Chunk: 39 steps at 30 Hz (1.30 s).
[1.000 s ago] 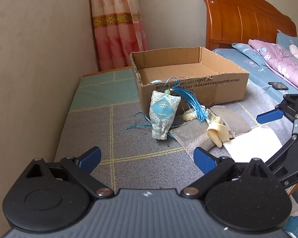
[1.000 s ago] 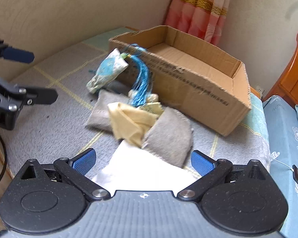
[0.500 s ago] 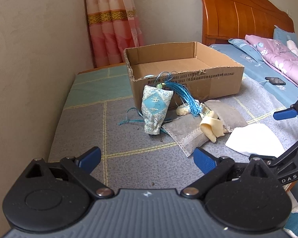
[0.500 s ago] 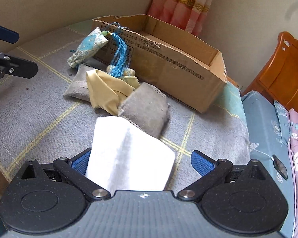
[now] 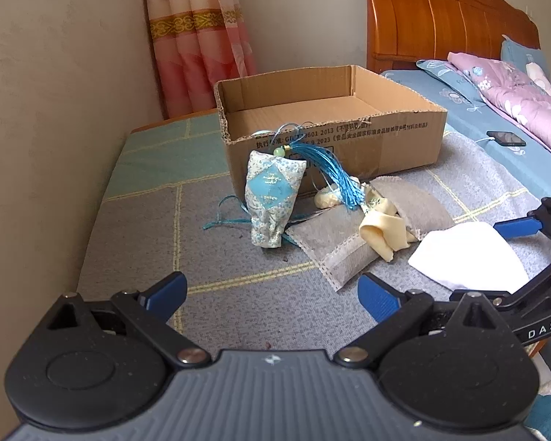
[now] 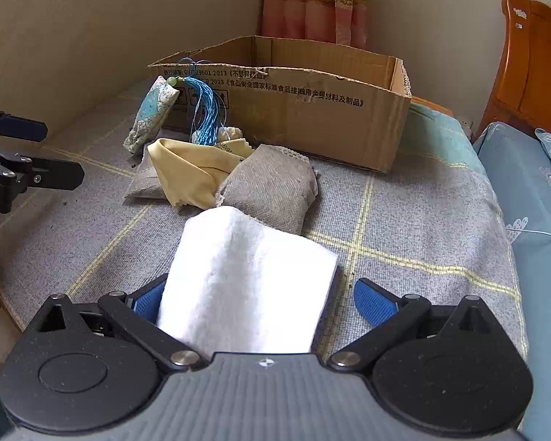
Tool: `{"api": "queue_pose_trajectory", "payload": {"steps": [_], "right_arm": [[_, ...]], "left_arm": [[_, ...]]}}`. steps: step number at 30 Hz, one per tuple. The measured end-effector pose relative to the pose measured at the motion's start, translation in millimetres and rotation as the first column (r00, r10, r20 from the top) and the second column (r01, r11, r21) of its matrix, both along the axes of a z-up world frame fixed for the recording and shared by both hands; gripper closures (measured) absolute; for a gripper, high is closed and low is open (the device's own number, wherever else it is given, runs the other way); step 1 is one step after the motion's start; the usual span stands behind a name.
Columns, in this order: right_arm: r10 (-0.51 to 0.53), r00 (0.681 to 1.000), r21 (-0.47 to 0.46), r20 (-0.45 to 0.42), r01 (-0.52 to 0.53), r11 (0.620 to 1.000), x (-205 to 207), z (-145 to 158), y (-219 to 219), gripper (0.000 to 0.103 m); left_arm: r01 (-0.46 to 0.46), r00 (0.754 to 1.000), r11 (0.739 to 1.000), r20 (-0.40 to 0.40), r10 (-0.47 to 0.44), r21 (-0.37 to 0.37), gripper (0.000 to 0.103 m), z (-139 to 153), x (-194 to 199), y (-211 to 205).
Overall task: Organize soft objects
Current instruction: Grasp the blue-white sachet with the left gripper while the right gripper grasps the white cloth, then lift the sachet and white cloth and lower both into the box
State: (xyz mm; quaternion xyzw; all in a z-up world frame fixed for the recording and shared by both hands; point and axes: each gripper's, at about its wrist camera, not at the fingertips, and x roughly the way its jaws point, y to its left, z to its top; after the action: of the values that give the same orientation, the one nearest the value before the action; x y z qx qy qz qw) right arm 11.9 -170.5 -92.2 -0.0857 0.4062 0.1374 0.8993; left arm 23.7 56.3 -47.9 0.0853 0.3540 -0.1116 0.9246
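Soft items lie in front of an open cardboard box on a grey checked mat. A blue patterned sachet with a blue tassel leans on the box. Beside it are a grey pouch, a yellow cloth and a white cloth. My right gripper is open, its blue pads either side of the white cloth's near end. My left gripper is open and empty, short of the sachet.
A beige wall runs along the left of the mat, with a pink curtain behind the box. On the right are a bed with blue sheets, a pink quilt, a phone on a cable and a wooden headboard.
My right gripper has swung and closed in on the white cloth, which now reaches back between its fingers. My left gripper has drawn back a little and turned; the box looks smaller.
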Motion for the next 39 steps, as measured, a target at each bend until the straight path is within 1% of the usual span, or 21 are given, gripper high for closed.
{"api": "queue_pose_trajectory", "payload": {"steps": [2,5,8,12,16,20,22,23,24,25,26,28,33,37,39], "right_arm": [[0.011,1.0,0.001,-0.005,-0.011,1.0,0.0,0.5,1.3,0.0],[0.068,0.998,0.008,0.01,-0.069,0.998,-6.6,-0.8,4.3,0.0],[0.075,0.997,0.011,0.015,-0.075,0.997,-7.0,-0.9,5.0,0.0],[0.08,0.997,0.013,0.021,-0.08,0.997,-7.4,-1.2,4.6,0.0],[0.08,0.997,0.013,0.022,-0.08,0.997,-6.7,-1.6,5.0,0.0],[0.082,0.996,0.015,0.029,-0.083,0.996,-8.2,-2.1,4.1,0.0],[0.083,0.996,0.015,0.029,-0.084,0.996,-8.5,-2.0,4.3,0.0],[0.084,0.996,0.016,0.029,-0.084,0.996,-8.5,-2.0,4.4,0.0],[0.085,0.996,0.016,0.03,-0.085,0.996,-8.6,-1.9,4.4,0.0],[0.085,0.996,0.016,0.03,-0.086,0.996,-8.8,-1.8,4.5,0.0],[0.086,0.996,0.016,0.031,-0.087,0.996,-8.7,-1.8,4.5,0.0],[0.088,0.996,0.016,0.032,-0.088,0.996,-9.0,-1.6,4.3,0.0],[0.089,0.995,0.017,0.038,-0.09,0.996,-9.2,-2.3,4.0,0.0],[0.095,0.994,0.021,0.045,-0.096,0.995,-12.1,-2.5,3.0,0.0],[0.1,0.994,0.022,0.046,-0.101,0.995,-14.3,-2.2,3.3,0.0]], "left_arm": [[0.005,1.0,1.0,0.006,-0.005,-0.002,0.004,0.2,5.6,0.3],[0.018,0.999,1.0,0.032,-0.018,0.0,0.004,0.0,17.9,0.3],[0.025,0.998,1.0,0.061,-0.025,-0.006,0.005,-2.5,33.6,0.0],[0.043,0.995,0.999,0.092,-0.042,-0.008,0.011,-6.4,53.0,-3.4],[0.052,0.995,0.998,0.083,-0.049,-0.03,0.029,-10.8,69.8,-5.4],[0.063,0.996,0.998,0.069,-0.061,-0.031,0.035,-15.9,80.1,-9.8],[0.067,0.996,0.997,0.063,-0.065,-0.033,0.047,-17.2,83.0,-11.7],[0.066,0.997,0.997,0.054,-0.064,-0.038,0.051,-18.6,85.0,-12.3],[0.063,0.997,0.997,0.047,-0.061,-0.043,0.062,-19.4,86.0,-12.2],[0.061,0.997,0.997,0.039,-0.06,-0.047,0.065,-19.9,86.5,-11.9],[0.06,0.998,0.997,0.037,-0.059,-0.052,0.066,-19.5,86.0,-11.4],[0.059,0.998,0.996,0.039,-0.057,-0.062,0.071,-16.3,82.2,-9.4],[0.05,0.998,0.997,0.032,-0.049,-0.055,0.072,-1.6,68.7,-3.2],[0.047,0.998,0.998,0.04,-0.046,-0.03,0.072,15.9,47.1,0.5],[0.045,0.998,0.998,0.042,-0.043,-0.033,0.072,24.9,35.7,4.3]]}}
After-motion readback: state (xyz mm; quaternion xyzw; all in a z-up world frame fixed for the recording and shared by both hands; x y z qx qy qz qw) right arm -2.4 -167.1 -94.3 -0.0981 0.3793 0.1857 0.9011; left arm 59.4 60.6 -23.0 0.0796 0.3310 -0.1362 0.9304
